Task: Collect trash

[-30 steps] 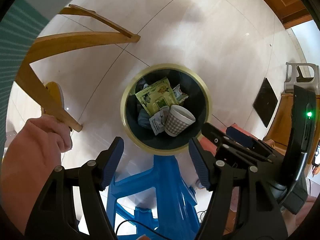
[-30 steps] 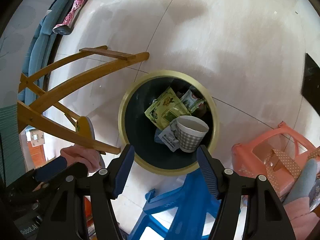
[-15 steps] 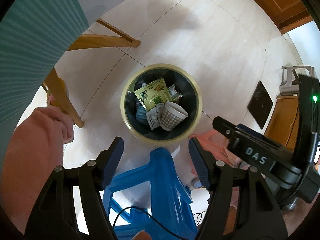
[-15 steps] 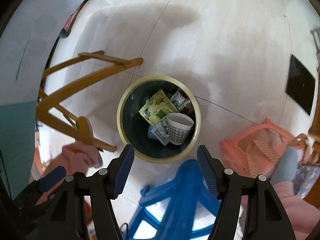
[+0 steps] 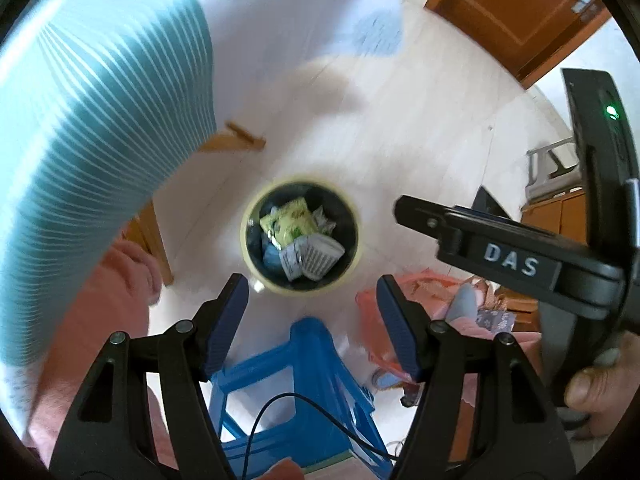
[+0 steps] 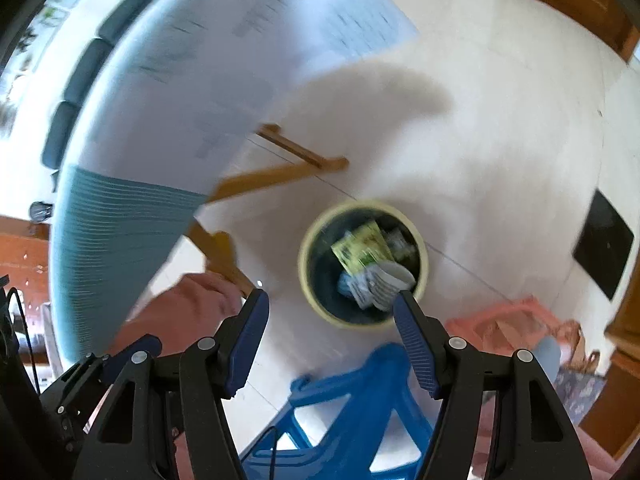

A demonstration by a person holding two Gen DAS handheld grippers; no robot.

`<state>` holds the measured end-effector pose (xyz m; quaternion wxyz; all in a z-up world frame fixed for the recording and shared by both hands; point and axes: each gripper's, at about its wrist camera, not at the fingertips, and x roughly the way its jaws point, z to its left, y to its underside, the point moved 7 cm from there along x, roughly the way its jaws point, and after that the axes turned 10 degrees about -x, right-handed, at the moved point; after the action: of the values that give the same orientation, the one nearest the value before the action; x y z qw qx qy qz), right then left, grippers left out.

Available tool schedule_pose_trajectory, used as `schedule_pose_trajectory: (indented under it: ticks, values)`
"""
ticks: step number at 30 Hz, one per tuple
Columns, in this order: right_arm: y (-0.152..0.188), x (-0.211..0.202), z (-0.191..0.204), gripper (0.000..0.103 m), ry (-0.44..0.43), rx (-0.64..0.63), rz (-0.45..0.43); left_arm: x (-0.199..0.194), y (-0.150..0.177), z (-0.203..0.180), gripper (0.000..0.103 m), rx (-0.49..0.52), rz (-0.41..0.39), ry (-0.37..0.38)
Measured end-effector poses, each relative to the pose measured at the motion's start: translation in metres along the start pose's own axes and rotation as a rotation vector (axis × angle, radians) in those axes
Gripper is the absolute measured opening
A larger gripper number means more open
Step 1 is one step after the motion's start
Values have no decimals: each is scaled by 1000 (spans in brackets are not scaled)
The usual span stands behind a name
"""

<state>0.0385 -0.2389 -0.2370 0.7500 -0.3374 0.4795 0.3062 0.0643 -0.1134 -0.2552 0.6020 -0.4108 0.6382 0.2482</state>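
Both my tongs spread wide, empty: left gripper (image 5: 310, 312), right gripper (image 6: 330, 332). Trash bin (image 5: 354, 216) on floor below; checked cup (image 5: 320, 256) and green packet (image 5: 288, 226) inside

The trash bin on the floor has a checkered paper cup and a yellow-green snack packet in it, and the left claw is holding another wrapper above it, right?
Not quite. The left claw is open and holds nothing, as the left wrist view shows. The rest stands: the trash bin on the floor contains the checkered paper cup and the yellow-green snack packet.
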Motion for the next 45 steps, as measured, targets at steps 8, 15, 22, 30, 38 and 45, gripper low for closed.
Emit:
schedule_pose_trajectory:
  ticks: [8, 15, 22, 30, 38, 45]
  values:
    - [-33, -67, 56, 66, -101, -134, -166, -88, -22, 12, 64, -59, -200, -26]
    - [-68, -128, 91, 66, -157, -289, -294, -147, -42, 31, 64, -210, -361, -73]
    - [-90, -167, 128, 66, -161, -493, -387, -191, -47, 37, 64, -370, -562, -186]
    - [-94, -180, 142, 66, -200, -566, -426, -216, -39, 58, 75, -535, -651, -190]
    - [-92, -180, 149, 66, -200, -631, -446, -207, -35, 62, 76, -581, -597, -212]
    - [-95, -174, 149, 66, -200, -643, -441, -214, -31, 64, 76, -611, -645, -252]
